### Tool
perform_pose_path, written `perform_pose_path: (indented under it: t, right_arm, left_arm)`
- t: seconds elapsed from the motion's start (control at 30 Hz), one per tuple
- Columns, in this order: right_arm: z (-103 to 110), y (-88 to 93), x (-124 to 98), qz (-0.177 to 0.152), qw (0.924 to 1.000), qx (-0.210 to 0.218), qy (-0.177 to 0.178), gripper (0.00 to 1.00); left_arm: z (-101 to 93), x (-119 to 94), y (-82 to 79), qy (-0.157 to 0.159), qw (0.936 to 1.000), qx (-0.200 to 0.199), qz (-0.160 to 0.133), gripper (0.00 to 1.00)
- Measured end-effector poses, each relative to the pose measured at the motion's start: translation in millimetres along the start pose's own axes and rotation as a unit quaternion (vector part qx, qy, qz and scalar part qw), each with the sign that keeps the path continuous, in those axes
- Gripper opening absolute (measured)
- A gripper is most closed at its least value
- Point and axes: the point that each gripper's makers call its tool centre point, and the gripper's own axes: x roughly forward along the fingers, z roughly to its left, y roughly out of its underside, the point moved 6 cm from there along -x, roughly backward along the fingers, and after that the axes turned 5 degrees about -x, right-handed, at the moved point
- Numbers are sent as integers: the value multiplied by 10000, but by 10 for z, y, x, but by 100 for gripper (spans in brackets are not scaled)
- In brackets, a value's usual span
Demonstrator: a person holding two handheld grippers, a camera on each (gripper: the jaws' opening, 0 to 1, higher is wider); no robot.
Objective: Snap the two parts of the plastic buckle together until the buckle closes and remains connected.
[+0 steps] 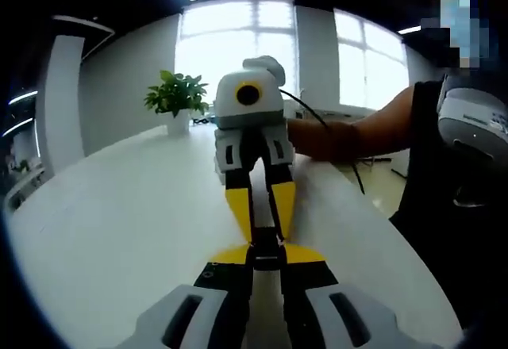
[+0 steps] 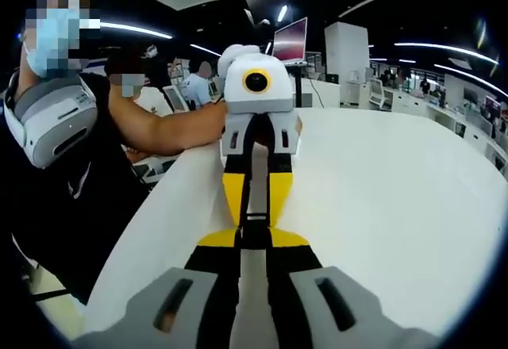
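My two grippers meet tip to tip over the white table [image 1: 119, 222]. In the left gripper view, my left gripper [image 1: 266, 254] rises from the bottom, its yellow-tipped jaws shut on one end of the small black buckle [image 1: 267, 246]. The right gripper [image 1: 262, 234] comes down from above, shut on the other end. In the right gripper view, my right gripper [image 2: 254, 239] is shut on the buckle [image 2: 254, 227], and the left gripper [image 2: 255, 216] faces it. The jaws hide most of the buckle, so I cannot tell whether its two parts are latched.
A person's forearm [image 1: 349, 139] reaches in behind the right gripper, and the other forearm [image 2: 167, 131] lies behind the left one. A potted plant [image 1: 176, 95] stands at the table's far end. The table edge [image 2: 151, 222] runs close beside the grippers. A monitor [image 2: 290, 41] stands behind.
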Motion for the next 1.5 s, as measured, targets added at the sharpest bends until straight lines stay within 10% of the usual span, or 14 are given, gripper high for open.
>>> perform_pose_path:
  t: [0.3, 0.5, 0.7, 0.87, 1.07, 1.5]
  right_arm:
    - [-39, -102, -42, -172, 9998, -49, 104, 10]
    - [-114, -173, -20, -59, 9998, -175, 60, 10]
    - [-352, -206, -48, 126, 9996, -189, 139, 10]
    - [-458, -278, -48, -24, 9996, -248, 162, 10]
    - [-487, -231, -64, -157, 9994, -230, 219, 10]
    - [-525, -177, -215, -438, 9965, -105, 699, 10]
  left_arm:
    - [3, -107, -98, -120, 9985, 402, -350, 12]
    - [80, -207, -174, -368, 9965, 367, -649, 30]
    - [358, -302, -267, -1370, 9822, 498, -1186, 84]
    - [580, -394, -224, -2049, 9717, 181, -1166, 99]
    - [688, -427, -146, -2247, 9690, 14, -1024, 82]
    - [753, -410, -178, -2575, 9604, 276, -1024, 97]
